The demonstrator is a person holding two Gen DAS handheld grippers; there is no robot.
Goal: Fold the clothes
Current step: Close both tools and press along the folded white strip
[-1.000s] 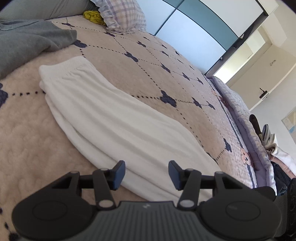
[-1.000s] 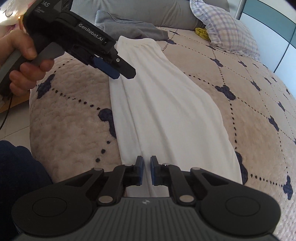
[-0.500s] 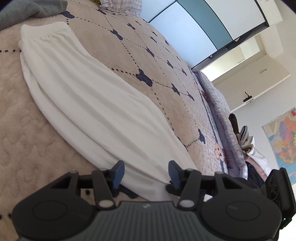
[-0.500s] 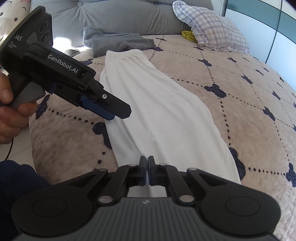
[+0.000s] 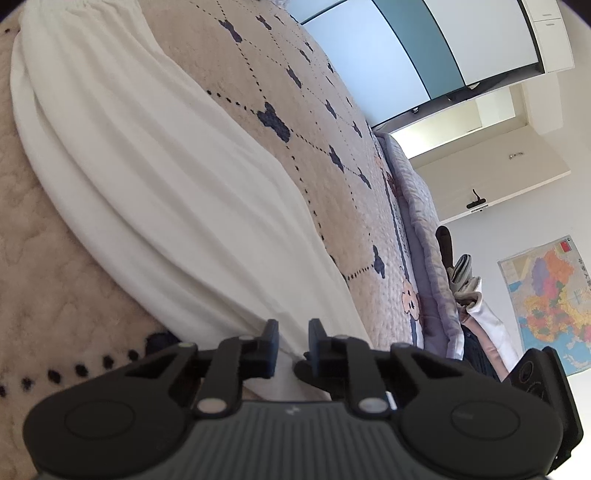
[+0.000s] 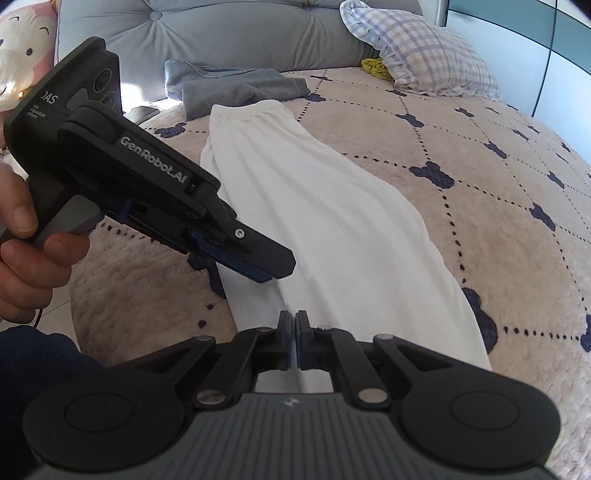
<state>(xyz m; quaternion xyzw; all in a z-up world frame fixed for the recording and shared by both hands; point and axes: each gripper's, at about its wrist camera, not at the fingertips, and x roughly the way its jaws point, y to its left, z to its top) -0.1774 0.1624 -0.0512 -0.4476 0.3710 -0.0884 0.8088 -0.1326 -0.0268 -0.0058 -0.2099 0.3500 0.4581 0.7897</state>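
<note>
I am pinching the near hem of the white trousers [image 6: 325,221], lying lengthwise on the bed [image 6: 498,229], with my right gripper [image 6: 296,343] clamped, left gripper [image 5: 292,345] half-apart beside it, to lift both corners evenly.

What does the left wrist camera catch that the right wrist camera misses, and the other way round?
Only the left wrist view shows the wall map and the bed's far edge. Only the right wrist view shows the checked pillow, grey garment, headboard and the hand holding the left gripper. Both show the white trousers lying along the patterned bedspread.
</note>
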